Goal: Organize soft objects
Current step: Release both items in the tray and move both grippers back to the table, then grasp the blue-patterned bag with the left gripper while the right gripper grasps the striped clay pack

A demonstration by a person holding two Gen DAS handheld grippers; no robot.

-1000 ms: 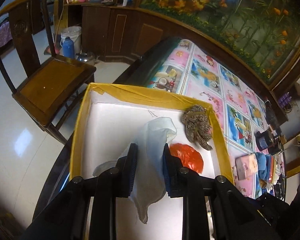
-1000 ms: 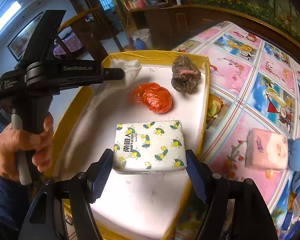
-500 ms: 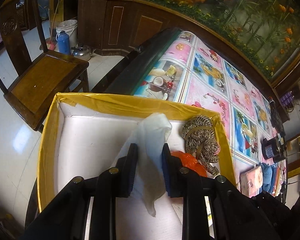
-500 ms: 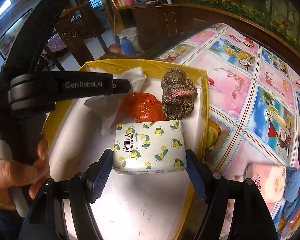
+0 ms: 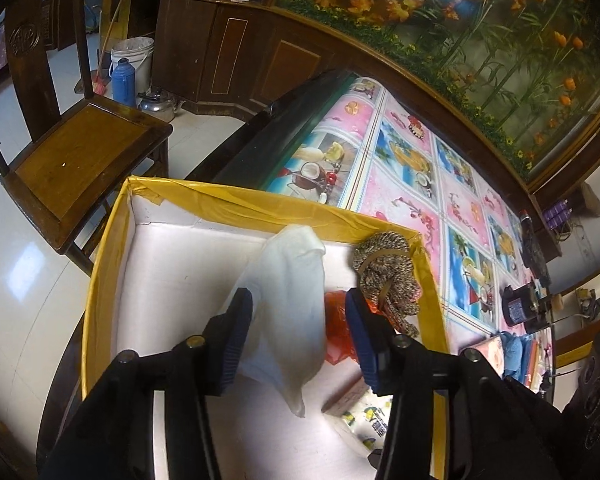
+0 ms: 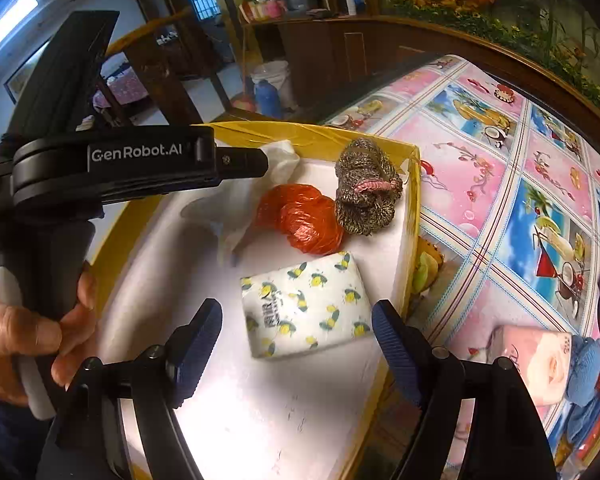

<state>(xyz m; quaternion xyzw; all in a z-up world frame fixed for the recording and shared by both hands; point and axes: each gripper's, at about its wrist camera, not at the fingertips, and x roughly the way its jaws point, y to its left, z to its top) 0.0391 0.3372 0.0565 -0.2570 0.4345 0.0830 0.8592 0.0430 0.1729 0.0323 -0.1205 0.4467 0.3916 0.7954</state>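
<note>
Black left gripper (image 6: 236, 160) marked GenRobot.AI, blue ribbed pads (image 5: 236, 336), dark blue sleeve (image 6: 0, 436)

Patterned table (image 6: 500, 184); yellow-rimmed box (image 6: 320, 136); pink pack (image 6: 536, 360)

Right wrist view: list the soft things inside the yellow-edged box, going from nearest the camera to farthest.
Lemon-print tissue pack → orange plastic bag → brown knitted bundle. The white cloth spans much of that depth, so it has no clear place.

Wooden chair (image 5: 76, 148), pale glossy floor (image 5: 16, 280), dark cabinets (image 5: 236, 60), possibly aquarium (image 5: 500, 32).
</note>
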